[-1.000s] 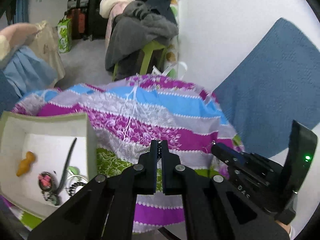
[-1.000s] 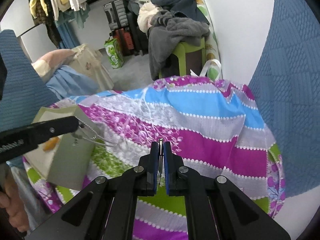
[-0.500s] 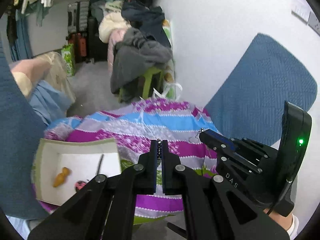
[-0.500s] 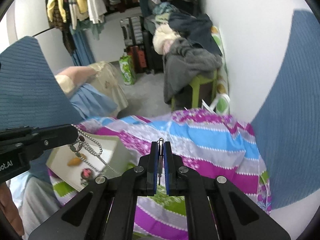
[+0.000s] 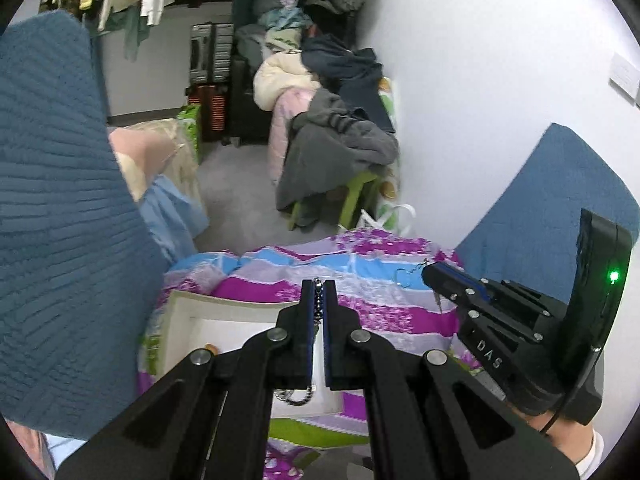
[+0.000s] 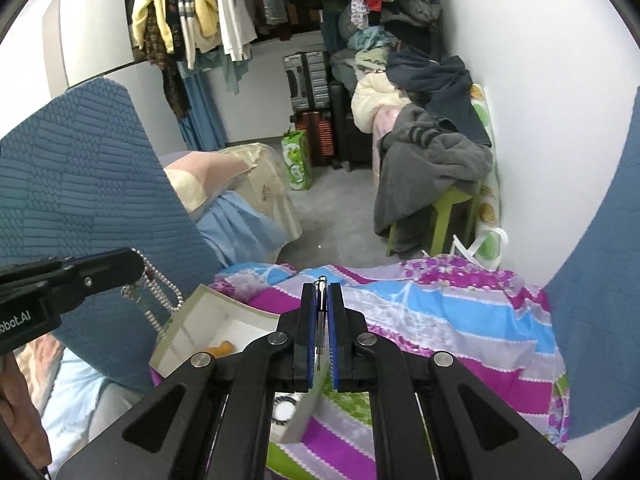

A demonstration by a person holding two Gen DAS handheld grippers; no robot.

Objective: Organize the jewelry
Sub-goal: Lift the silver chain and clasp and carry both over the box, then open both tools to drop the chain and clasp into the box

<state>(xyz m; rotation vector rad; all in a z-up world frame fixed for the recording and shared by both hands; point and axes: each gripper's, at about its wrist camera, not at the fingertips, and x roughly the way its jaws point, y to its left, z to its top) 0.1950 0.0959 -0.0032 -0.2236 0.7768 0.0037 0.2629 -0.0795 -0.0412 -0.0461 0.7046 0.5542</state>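
grippers both clenched: left gripper (image 5: pixel 318 292) pinches a beaded chain (image 6: pixel 160 288), right gripper (image 6: pixel 321 292) grips a thin metal piece (image 6: pixel 320 312). below them, an open box (image 5: pixel 180 320) sits on the striped bedspread (image 6: pixel 440 320).

Two grippers (image 5: pixel 318 292), one chain (image 6: pixel 160 288), one box (image 6: pixel 224 320).

- Striped bedspread (image 6: pixel 440 320), purple, blue and white.
- Grey garment (image 6: pixel 428 160) draped over green stool (image 6: pixel 448 212).
- Stacked suitcases (image 6: pixel 310 80) by far wall.
- Clothes (image 6: pixel 200 8) hanging on rail.
- Green bag (image 6: pixel 297 160) on floor.
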